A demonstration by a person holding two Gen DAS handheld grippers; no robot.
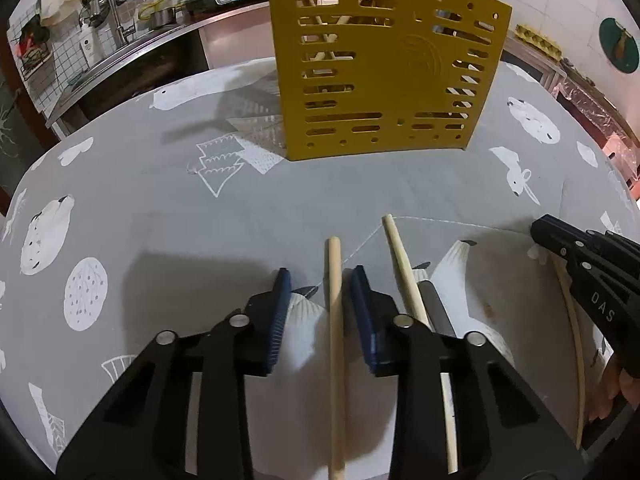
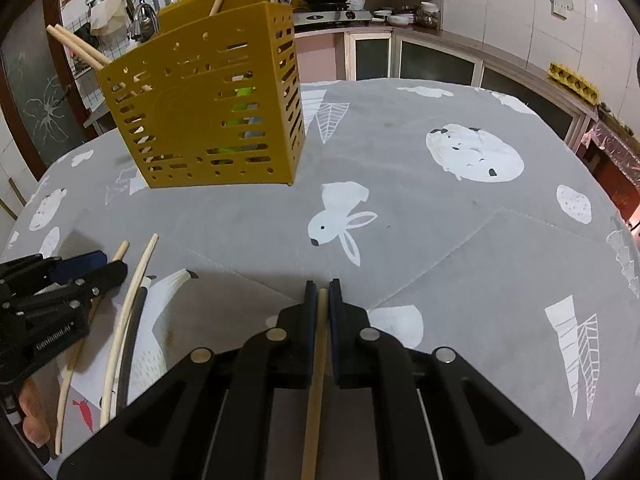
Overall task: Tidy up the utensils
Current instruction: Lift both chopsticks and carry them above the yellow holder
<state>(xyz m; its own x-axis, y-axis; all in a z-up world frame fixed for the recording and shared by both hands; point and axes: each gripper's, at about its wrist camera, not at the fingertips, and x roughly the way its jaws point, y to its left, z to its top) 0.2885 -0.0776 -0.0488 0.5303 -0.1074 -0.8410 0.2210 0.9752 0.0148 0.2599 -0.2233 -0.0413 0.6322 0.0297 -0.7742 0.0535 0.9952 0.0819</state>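
Blue pads of the left gripper (image 1: 318, 312) stand apart, straddling a chopstick (image 1: 335, 320) that lies on the cloth (image 1: 180, 208), with neither pad touching it yet as far as I can tell. Just beside it, a second chopstick (image 1: 400, 264) angles off to the right, and a dark utensil (image 1: 438, 312) lies against that one. Over on the other side, the right gripper (image 2: 322, 292) is clamped on a stick (image 2: 318, 352) of its own, pinched near the tip and pointing toward the yellow holder (image 2: 200, 112), which stands upright well ahead with several sticks already poking out the top. Now the risks: if the left pads close off-centre, the round chopstick could roll or skate out sideways and knock its neighbours. Pinched so close to one end, the right one looks likely to pivot or droop once lifted. That holder looks light and perforated; a tip catching a slot or its rim might tip it, or push it along the cloth. Both grippers work close together, so a clash is possible.
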